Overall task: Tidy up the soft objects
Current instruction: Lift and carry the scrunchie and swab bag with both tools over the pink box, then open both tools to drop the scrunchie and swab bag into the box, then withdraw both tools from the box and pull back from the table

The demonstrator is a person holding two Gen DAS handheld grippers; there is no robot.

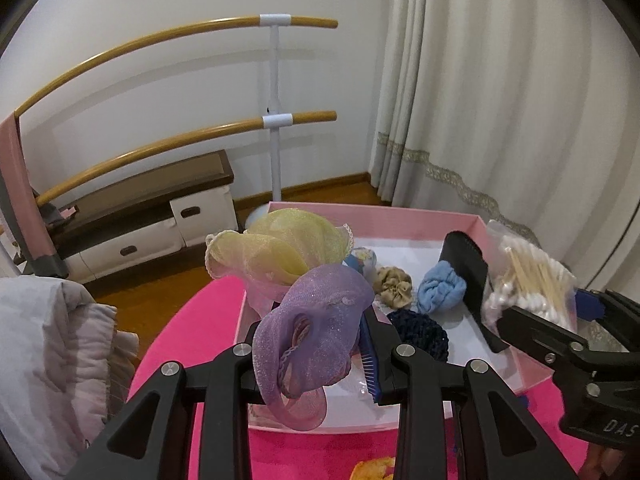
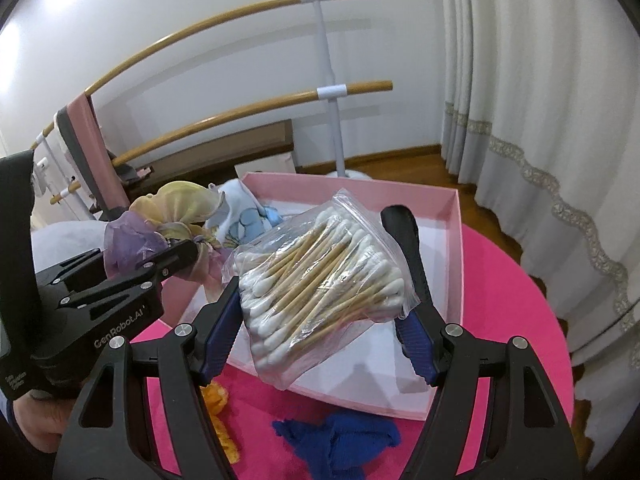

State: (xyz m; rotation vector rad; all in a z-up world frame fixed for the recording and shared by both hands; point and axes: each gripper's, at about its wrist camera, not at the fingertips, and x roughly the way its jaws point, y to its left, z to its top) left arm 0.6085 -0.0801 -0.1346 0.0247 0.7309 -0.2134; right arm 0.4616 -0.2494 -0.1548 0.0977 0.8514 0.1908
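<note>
My left gripper (image 1: 320, 344) is shut on a bunch of organza scrunchies, a purple one (image 1: 316, 320) in front and a yellow one (image 1: 276, 248) behind, held above the near left corner of the pink box (image 1: 372, 210). It also shows in the right wrist view (image 2: 188, 254). My right gripper (image 2: 320, 316) is shut on a clear bag of cotton swabs (image 2: 320, 272), held over the box (image 2: 456, 248). Inside the box lie a beige scrunchie (image 1: 394, 284), a light blue cloth (image 1: 440, 288) and a navy knit piece (image 1: 420, 334).
The box stands on a round hot-pink table (image 2: 508, 312). A dark blue cloth (image 2: 340, 440) and an orange cloth (image 2: 218, 404) lie on the table in front of the box. A ballet barre (image 1: 276, 120), a low cabinet and curtains stand behind.
</note>
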